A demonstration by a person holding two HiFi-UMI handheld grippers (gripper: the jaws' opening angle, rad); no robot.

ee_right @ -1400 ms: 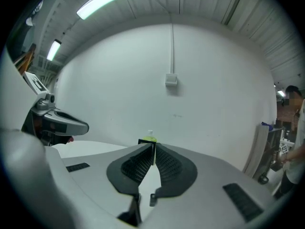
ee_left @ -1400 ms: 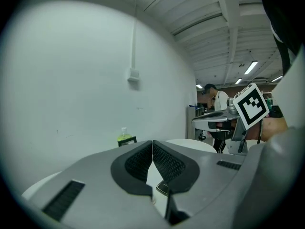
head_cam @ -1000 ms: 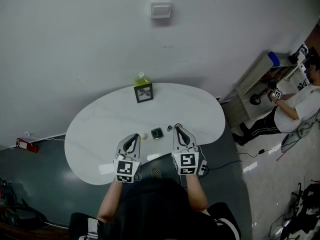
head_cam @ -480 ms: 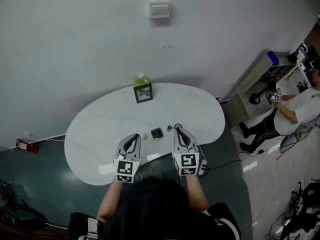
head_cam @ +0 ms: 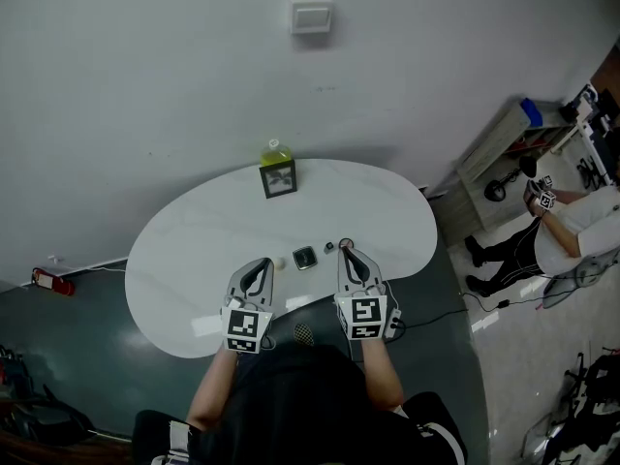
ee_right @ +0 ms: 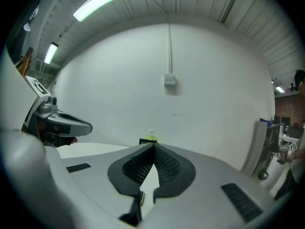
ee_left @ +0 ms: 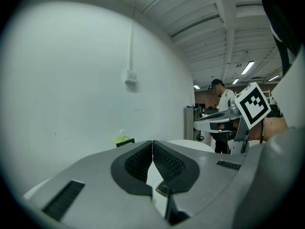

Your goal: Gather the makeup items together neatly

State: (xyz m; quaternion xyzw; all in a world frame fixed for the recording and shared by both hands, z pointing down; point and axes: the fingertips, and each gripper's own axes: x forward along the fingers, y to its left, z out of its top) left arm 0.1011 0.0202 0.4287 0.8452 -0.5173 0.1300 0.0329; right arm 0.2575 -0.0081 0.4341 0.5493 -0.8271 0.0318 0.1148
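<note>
Left gripper (head_cam: 260, 263) and right gripper (head_cam: 347, 253) are held low over the table (head_cam: 194, 250), near its front edge. Both jaws are pressed together, nothing gripped. Makeup is lined up between the tips: pale item (head_cam: 280, 263), dark compact (head_cam: 304, 259), small pot (head_cam: 328, 248). Green bottle (head_cam: 275, 152) is noted well apart at the far edge.

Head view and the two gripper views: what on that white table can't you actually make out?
- Small makeup items, head view: too small to identify.
- Dark case, left gripper view: only a sliver shows below the left gripper and its shut jaws.
- Green bottle, head view: lower part hidden behind the marker frame.
- Table, right gripper view: mostly blocked by the right gripper itself.
</note>
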